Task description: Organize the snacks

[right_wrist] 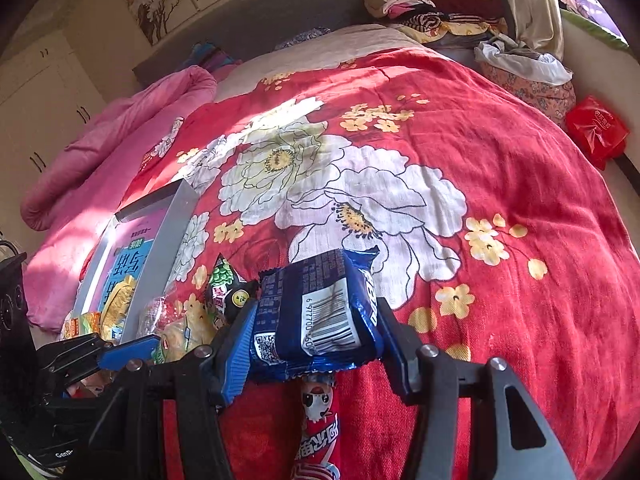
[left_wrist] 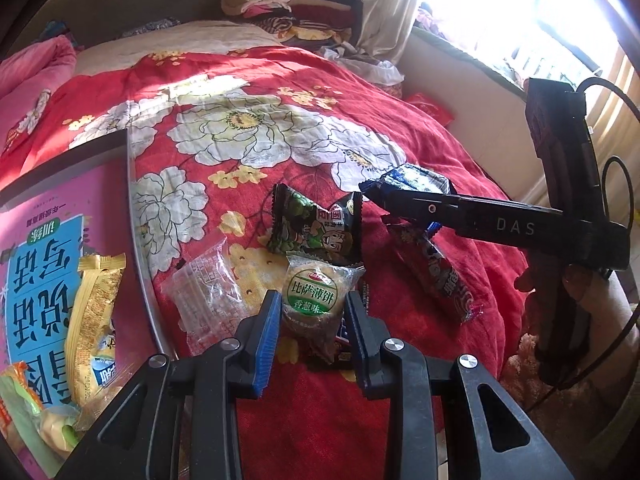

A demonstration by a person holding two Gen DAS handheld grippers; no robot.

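1. Your right tongs (right_wrist: 316, 320) are clamped on the dark blue foil snack packet with a white barcode panel (right_wrist: 320, 312), one blue pad against each side. It hangs clear of the red flower-printed bedspread (right_wrist: 500, 160).
2. Your left tongs (left_wrist: 312, 328) sit around the round cracker in a clear wrapper with a green label (left_wrist: 314, 300). The pads look to be pressing its sides, and it has not left the bedspread as far as I can tell.
3. Take the grey-rimmed tray with a pink and blue printed sheet in it (left_wrist: 130, 200) as your landmark. It lies left of the loose pile and already holds a long yellow foil packet (left_wrist: 94, 320).
4. Between the tray and the round cracker lies a clear crinkled plastic wrapper (left_wrist: 208, 292). Beyond the cracker, on the side away from the tray, lie a dark green-and-black pea snack bag (left_wrist: 316, 224) and a long red sausage-style stick (left_wrist: 436, 272).
5. The step in hand looks like gathering loose snacks into the tray.
6. Next, carry the blue packet across to the tray, passing above your left tongs, and lower it in before letting go.
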